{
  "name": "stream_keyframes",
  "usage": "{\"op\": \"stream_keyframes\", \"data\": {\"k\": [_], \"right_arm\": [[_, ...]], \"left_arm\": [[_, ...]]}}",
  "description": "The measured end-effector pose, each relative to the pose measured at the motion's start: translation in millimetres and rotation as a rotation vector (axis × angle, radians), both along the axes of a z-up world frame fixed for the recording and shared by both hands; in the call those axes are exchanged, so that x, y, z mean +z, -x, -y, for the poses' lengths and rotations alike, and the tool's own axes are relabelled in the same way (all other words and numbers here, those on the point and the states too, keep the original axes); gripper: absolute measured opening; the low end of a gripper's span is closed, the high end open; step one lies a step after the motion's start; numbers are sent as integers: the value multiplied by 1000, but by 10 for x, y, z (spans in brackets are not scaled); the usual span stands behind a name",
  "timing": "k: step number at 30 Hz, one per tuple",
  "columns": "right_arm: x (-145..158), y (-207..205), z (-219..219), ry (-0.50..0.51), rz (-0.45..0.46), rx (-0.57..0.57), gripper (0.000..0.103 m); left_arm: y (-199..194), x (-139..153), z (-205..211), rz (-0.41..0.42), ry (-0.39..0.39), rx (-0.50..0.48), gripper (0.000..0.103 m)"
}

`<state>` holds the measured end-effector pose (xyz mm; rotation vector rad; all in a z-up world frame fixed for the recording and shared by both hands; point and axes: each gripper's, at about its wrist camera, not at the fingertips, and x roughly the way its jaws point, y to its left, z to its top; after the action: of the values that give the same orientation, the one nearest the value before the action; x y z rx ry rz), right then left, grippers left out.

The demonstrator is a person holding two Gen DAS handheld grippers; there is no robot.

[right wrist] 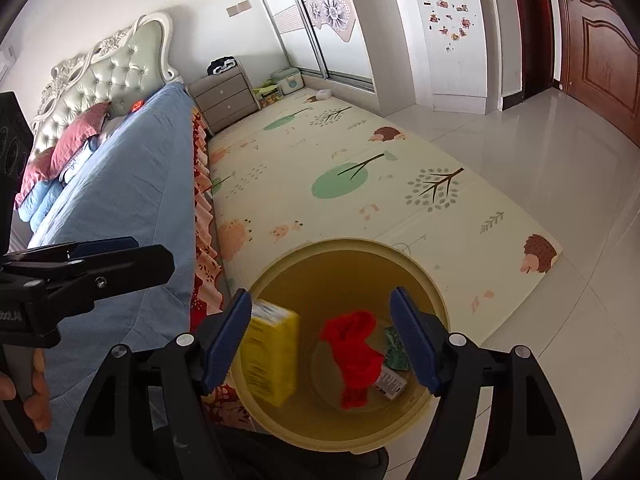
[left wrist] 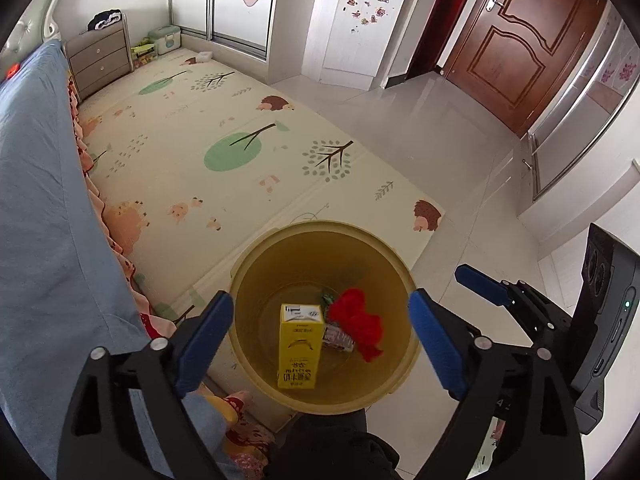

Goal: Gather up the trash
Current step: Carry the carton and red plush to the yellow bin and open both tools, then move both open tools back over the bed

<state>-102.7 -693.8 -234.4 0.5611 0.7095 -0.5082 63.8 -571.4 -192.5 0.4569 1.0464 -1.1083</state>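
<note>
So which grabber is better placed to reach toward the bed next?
Probably left. The left gripper, open, hangs on the bed side of the bin; the right gripper, also open, is on the tile floor side.

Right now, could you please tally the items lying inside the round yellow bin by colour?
Yellow: 1, the yellow cardboard drink carton
Red: 1, the crumpled red wrapper
Green: 1, the small green packet
White: 1, the white printed packet
Total: 4, all inside the round yellow plastic bin
</note>
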Motion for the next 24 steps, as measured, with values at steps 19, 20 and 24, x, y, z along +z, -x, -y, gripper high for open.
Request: {"op": "stream_keyframes", "data": {"k": [19, 20, 24], "right_arm": [[544, 46, -335, 72, 76, 42, 70], [586, 14, -393, 78, 82, 55, 70], [759, -172, -693, 97, 117, 131, 70]], "left_arm": [[166, 694, -876, 115, 142, 73, 91], [152, 742, -991, 130, 151, 88, 91], [37, 936, -1498, 180, 185, 173, 91]]}}
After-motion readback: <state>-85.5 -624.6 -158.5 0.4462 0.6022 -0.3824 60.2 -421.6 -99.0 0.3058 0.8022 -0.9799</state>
